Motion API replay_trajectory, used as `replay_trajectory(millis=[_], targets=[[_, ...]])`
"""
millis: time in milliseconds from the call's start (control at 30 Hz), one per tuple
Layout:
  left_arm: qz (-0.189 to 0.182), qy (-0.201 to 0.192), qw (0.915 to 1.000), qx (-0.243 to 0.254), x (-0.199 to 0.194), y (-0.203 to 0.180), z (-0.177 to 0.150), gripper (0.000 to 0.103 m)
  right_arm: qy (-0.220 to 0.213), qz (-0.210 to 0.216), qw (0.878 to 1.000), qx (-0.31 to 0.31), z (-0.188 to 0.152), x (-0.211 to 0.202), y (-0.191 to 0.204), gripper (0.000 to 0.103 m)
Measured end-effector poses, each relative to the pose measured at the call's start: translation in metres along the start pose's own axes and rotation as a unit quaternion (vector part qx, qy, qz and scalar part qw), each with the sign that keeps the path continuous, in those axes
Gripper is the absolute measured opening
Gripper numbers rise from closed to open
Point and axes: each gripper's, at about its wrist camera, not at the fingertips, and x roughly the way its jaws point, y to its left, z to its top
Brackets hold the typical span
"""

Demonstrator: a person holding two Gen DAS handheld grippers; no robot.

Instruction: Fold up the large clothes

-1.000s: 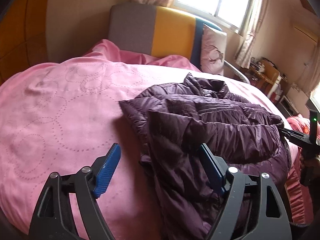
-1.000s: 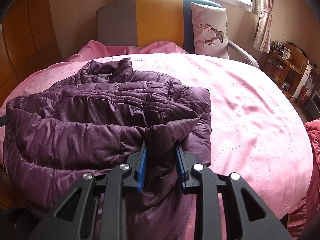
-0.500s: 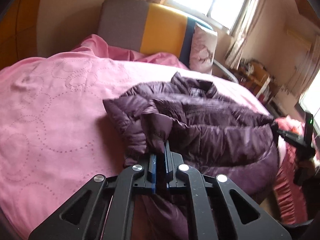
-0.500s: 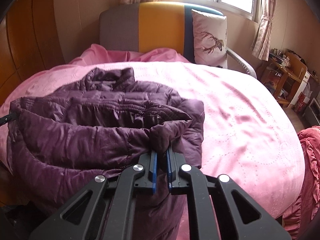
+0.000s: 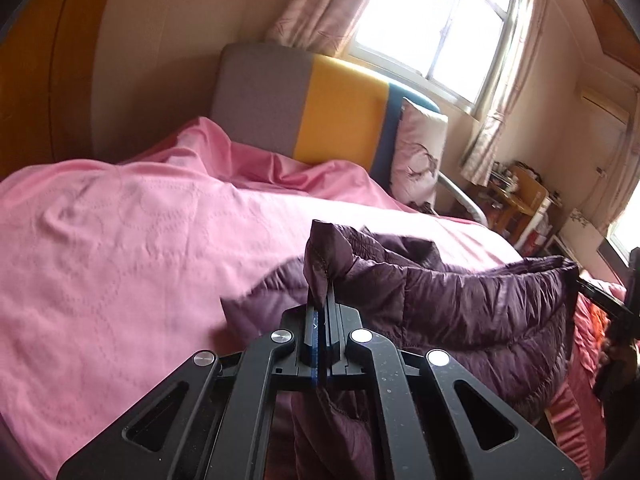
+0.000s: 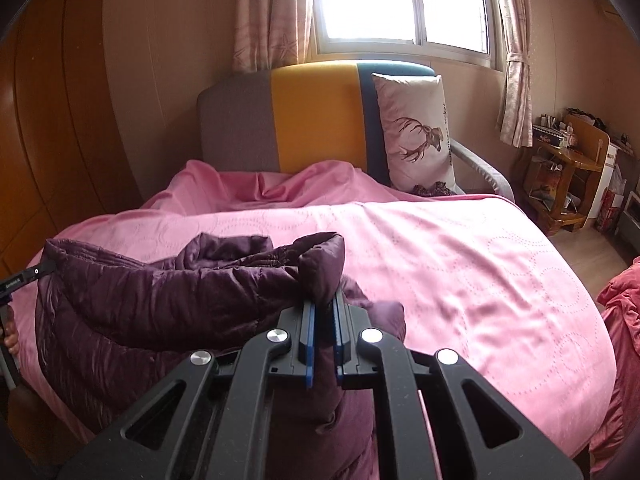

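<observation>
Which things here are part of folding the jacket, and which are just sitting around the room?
Part of the job:
purple puffer jacket
left gripper, shut on one jacket corner
right gripper, shut on the other corner
pink bedspread, the folding surface

Just lying about:
deer pillow
headboard
wooden side table
curtains

Left wrist view: low at the foot of the pink bed, close behind its own fingers, facing the headboard at 12 o'clock.
Right wrist view: same low foot-end post, facing headboard and window at 12 o'clock.
Shared: bed, headboard, deer pillow, purple jacket close in front.
</observation>
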Motion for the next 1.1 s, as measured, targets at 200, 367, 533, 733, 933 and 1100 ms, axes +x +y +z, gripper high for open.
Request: replay_trajectory(millis=[200,367,533,733,933,1100], targets=[[0.029,-0.009,0.9994,-0.015,0.038,0.005,0.024,0.001,-0.008,-0.012,1.0,0.016,0.031,0.034,-0.001,0.006],[0.055,0.009,0.9978,-0.037,0.078,0.017,0.033,0.001,0.007,-0.038,0.999,0.008,0.045,0.079,0.001,0.006],[0.08,0.029,0.9952,-0.048,0.114,0.024,0.032,0.001,0.042,-0.087,0.995,-0.013,0.04,0.133,0.001,0.006],[0.113,0.079,0.989,-0.054,0.16,0.03,0.012,0.001,0.118,-0.128,0.984,-0.027,0.004,0.201,-0.003,0.007],[0.132,0.104,0.9852,-0.033,0.19,0.026,-0.007,0.001,0.157,-0.161,0.974,-0.022,-0.023,0.243,-0.014,0.007],[0.148,0.109,0.9826,-0.026,0.197,0.025,-0.013,0.002,0.163,-0.167,0.972,-0.024,-0.026,0.246,-0.013,0.01]])
